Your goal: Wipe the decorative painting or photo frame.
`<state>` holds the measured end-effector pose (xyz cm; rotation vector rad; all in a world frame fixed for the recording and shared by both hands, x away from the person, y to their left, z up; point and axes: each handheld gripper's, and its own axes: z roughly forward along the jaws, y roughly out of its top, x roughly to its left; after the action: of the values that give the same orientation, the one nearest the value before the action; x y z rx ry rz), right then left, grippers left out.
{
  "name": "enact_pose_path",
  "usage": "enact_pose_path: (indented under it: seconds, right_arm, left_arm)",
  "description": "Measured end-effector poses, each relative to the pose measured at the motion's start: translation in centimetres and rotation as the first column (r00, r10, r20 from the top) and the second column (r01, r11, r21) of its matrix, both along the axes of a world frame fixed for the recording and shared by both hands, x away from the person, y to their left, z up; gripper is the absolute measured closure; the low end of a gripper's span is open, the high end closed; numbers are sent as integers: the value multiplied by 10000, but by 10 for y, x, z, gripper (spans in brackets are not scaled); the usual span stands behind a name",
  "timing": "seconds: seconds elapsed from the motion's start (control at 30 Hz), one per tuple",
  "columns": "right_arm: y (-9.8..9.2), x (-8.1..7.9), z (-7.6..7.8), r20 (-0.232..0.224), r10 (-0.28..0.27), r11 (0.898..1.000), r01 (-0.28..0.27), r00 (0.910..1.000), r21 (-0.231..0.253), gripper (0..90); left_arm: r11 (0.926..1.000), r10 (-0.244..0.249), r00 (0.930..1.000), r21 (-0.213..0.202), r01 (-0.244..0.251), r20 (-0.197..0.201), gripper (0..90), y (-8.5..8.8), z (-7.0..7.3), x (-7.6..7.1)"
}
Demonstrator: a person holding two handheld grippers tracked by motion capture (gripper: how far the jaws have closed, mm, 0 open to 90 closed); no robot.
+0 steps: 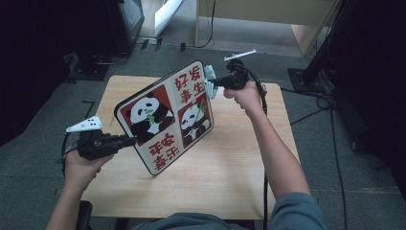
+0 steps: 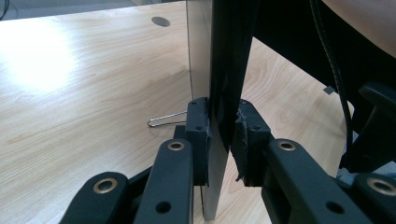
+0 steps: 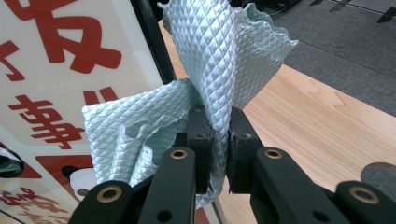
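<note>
- Left gripper (image 1: 125, 141): at 9 o'clock of the table (image 1: 230, 177), held level in the person's left hand (image 1: 79, 167), pointing toward 3 o'clock. Jaws clamped on the near-left edge of the panda board (image 1: 165, 117); in the left gripper view the pads (image 2: 198, 135) press both faces of the board (image 2: 219, 70).
- Right gripper (image 1: 215, 82): at 12 o'clock, right forearm (image 1: 275, 153) stretched across the table, gripper pointing toward 9 o'clock. Jaws closed on a pale green cloth (image 3: 219, 60), which lies against the board's upper right edge.
- Panda board: lifted and tilted above the table's centre-left, printed face toward the camera, long axis running from 7 to 1 o'clock.
- Surroundings: a wire clip (image 2: 166, 120) lies on the table just behind the board; grey carpet floor (image 1: 354, 172) and loose cables (image 1: 311, 103) at 3 o'clock.
</note>
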<state>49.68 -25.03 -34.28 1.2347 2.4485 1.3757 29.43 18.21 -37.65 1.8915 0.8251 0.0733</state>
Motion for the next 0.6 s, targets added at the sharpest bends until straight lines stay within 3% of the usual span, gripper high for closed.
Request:
enact_pose_path:
  seconds: [0.13, 0.33, 0.43, 0.6]
  right_arm:
    - [-1, -2, -4, 126, -5, 9997, 2, 9999, 236, 827]
    - [-7, -1, -16, -265, 9, 9982, 6, 9996, 592, 827]
    - [-8, -3, -22, -128, -35, 9971, 45, 9999, 762, 827]
    - [-10, -4, -29, -347, -69, 9964, 98, 9994, 838, 827]
  left_arm:
    - [10000, -13, 10000, -9, 13, -1, 784, 0, 0, 0]
    - [10000, -1, 10000, -40, 1, -1, 783, 0, 0, 0]
    - [10000, -13, 10000, -40, 13, -3, 783, 0, 0, 1]
    - [10000, -22, 10000, -28, 22, 2, 783, 0, 0, 1]
